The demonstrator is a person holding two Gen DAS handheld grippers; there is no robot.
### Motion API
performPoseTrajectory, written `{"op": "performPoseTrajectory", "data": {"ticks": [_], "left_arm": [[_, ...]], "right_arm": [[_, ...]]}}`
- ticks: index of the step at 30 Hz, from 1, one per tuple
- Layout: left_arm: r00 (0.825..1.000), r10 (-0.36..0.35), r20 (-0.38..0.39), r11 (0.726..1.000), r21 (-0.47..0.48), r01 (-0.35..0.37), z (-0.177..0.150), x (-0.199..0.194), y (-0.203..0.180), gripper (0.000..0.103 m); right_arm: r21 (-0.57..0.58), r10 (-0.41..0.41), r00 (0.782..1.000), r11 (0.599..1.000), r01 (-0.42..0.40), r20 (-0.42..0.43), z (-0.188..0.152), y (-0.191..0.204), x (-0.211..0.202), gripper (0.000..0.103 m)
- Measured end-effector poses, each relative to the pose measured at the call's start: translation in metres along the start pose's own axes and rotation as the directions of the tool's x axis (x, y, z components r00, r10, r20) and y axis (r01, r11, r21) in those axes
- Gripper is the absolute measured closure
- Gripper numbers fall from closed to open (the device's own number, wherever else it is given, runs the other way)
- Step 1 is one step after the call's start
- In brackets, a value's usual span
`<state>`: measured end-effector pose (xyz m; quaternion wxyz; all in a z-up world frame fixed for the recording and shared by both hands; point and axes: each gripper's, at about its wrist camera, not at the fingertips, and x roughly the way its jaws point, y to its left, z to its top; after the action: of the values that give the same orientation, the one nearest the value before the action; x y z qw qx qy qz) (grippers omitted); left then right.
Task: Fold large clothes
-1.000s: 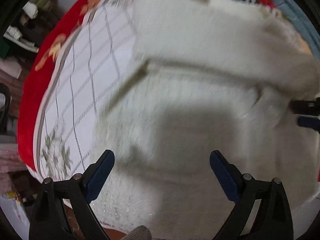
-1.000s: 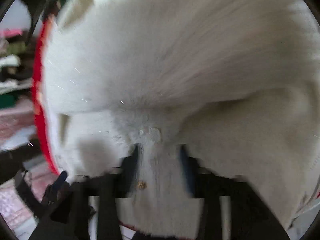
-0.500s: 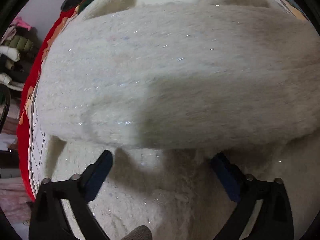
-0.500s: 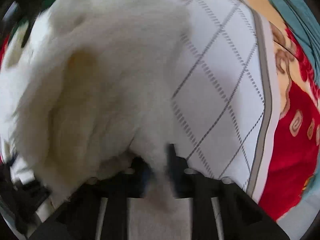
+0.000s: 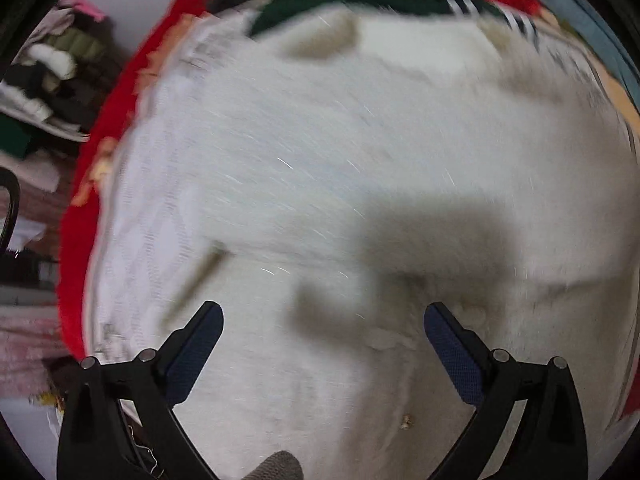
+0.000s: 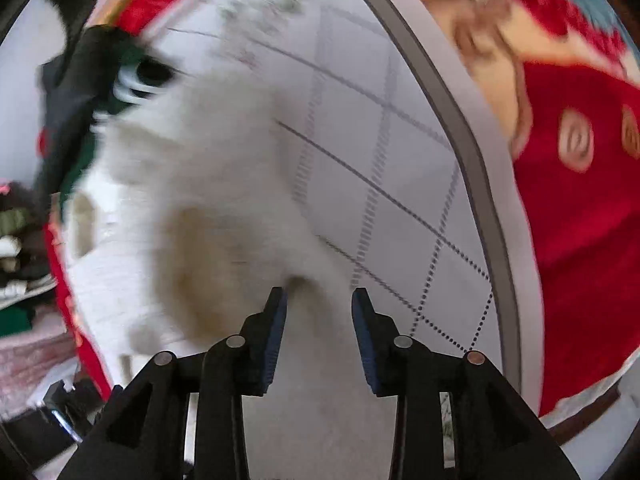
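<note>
The fluffy white sweater (image 5: 360, 168) lies spread on a white bedspread (image 6: 400, 152) with a grey diamond grid, its lower part doubled over itself. The left gripper (image 5: 323, 322) hangs above it with fingers wide and nothing between them. At the sweater's right edge, the right gripper (image 6: 319, 304) has just been opening; a fold of fleece sits between its narrow-set fingers, the pads not visibly pressing it. A red patterned blanket (image 6: 580, 220) borders the bedspread, and a dark green garment (image 5: 360, 4) lies past the sweater's far end
</note>
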<state>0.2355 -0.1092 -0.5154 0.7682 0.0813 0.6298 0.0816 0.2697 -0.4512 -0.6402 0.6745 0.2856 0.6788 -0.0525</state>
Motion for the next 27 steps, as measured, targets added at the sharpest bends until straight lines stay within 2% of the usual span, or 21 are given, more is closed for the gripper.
{"op": "performPoseTrajectory", "data": {"ticks": [2,3,4,6,7,9,11,14,15,16,17,19,20,21,23,25,27], "left_arm": [[0.998,0.033,0.046,0.999,-0.038,-0.031,0.021,-0.008,0.012,0.0],[0.996,0.059,0.071,0.997,-0.051,-0.056,0.034,-0.005,0.015,0.0],[0.99,0.102,0.099,0.993,-0.066,-0.096,0.051,0.004,0.022,0.0],[0.978,0.169,0.12,0.983,-0.088,-0.159,0.075,0.023,0.022,0.0],[0.974,0.19,0.123,0.98,-0.09,-0.18,0.094,0.037,0.028,0.0],[0.962,0.242,0.124,0.969,-0.077,-0.233,0.114,0.064,0.03,0.0],[0.956,0.273,0.104,0.962,-0.05,-0.269,0.127,0.09,0.029,0.0],[0.962,0.256,0.099,0.967,-0.047,-0.252,0.128,0.103,0.033,0.0],[0.96,0.257,0.109,0.966,-0.039,-0.254,0.125,0.103,0.034,0.0],[0.959,0.257,0.119,0.966,-0.034,-0.255,0.125,0.103,0.035,0.0],[0.959,0.253,0.127,0.967,-0.034,-0.251,0.123,0.103,0.037,0.0],[0.965,0.231,0.123,0.973,-0.045,-0.228,0.123,0.104,0.039,0.0],[0.968,0.219,0.119,0.976,-0.052,-0.214,0.122,0.104,0.041,0.0],[0.971,0.207,0.119,0.978,-0.057,-0.201,0.122,0.105,0.044,0.0],[0.975,0.188,0.115,0.982,-0.058,-0.182,0.122,0.106,0.046,0.0],[0.979,0.17,0.109,0.985,-0.06,-0.164,0.122,0.106,0.048,0.0],[0.985,0.145,0.095,0.988,-0.074,-0.138,0.122,0.101,0.054,0.0]], "right_arm": [[-0.063,0.068,0.997,0.996,-0.067,0.02,0.006,0.028,-0.02,0.062],[-0.087,0.102,0.995,0.991,-0.1,0.014,0.009,0.043,-0.024,0.057],[-0.108,0.141,0.99,0.984,-0.141,-0.003,0.021,0.076,-0.021,0.047],[-0.13,0.223,0.974,0.965,-0.228,-0.049,0.035,0.118,0.003,0.047],[-0.124,0.249,0.966,0.959,-0.257,-0.075,0.039,0.157,0.025,0.047],[-0.102,0.27,0.951,0.953,-0.287,-0.149,0.054,0.198,0.068,0.047],[-0.085,0.224,0.955,0.966,-0.244,-0.195,0.085,0.233,0.119,0.046],[-0.109,0.072,0.972,0.989,-0.098,-0.223,0.097,0.261,0.169,0.046],[-0.097,0.06,0.976,0.992,-0.081,-0.208,0.098,0.262,0.172,0.046],[-0.09,0.04,0.981,0.994,-0.058,-0.189,0.096,0.263,0.169,0.059],[-0.112,-0.015,0.988,0.994,-0.003,-0.154,0.092,0.266,0.163,0.074],[-0.123,0.008,0.994,0.992,-0.022,-0.111,0.084,0.266,0.147,0.085],[-0.136,0.023,0.995,0.99,-0.036,-0.095,0.08,0.269,0.14,0.093],[-0.152,0.061,0.995,0.986,-0.073,-0.081,0.076,0.275,0.131,0.1],[-0.191,0.127,0.99,0.972,-0.136,-0.056,0.069,0.294,0.117,0.103],[-0.27,0.078,0.996,0.959,-0.087,-0.044,0.068,0.314,0.12,0.103],[-0.335,0.021,0.992,0.94,-0.061,-0.123,0.073,0.327,0.145,0.103]]}}
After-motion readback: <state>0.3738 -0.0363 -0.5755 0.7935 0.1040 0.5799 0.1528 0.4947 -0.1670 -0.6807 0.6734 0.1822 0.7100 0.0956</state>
